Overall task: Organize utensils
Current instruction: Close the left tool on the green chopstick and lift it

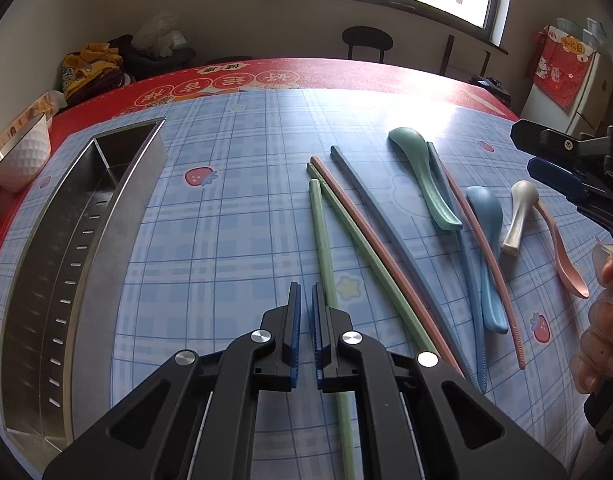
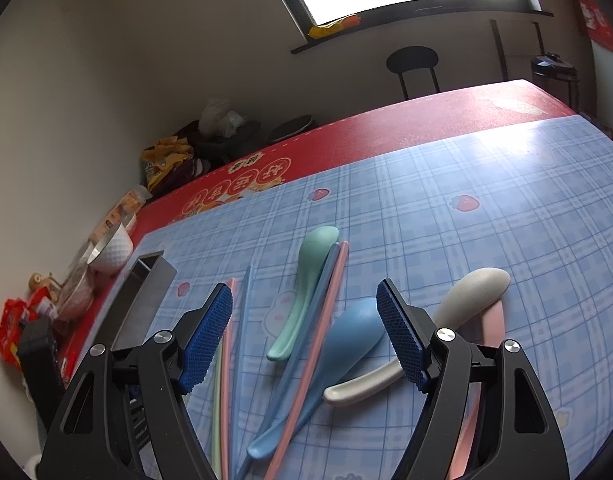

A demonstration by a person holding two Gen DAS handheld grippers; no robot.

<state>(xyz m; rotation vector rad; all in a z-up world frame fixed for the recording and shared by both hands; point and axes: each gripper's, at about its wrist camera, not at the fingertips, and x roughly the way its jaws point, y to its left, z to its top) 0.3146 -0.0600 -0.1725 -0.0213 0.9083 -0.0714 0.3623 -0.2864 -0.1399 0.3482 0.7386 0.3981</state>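
Green chopstick (image 1: pixel 321 236) just right of closed left jaws

On the table (image 1: pixel 266 128) we see a long metal box (image 1: pixel 86 240) at nine o'clock, with a bowl (image 1: pixel 22 156) behind it at ten. The chopsticks (image 1: pixel 358 240) lie in the middle at twelve. The spoons (image 1: pixel 422 176) lie beside them at two o'clock.

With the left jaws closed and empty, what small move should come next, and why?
Probably reopen the left gripper and shift it slightly right over the green chopstick. Its jaws look shut on nothing, with that chopstick lying just outside the right finger, and the metal holder holds no utensils.
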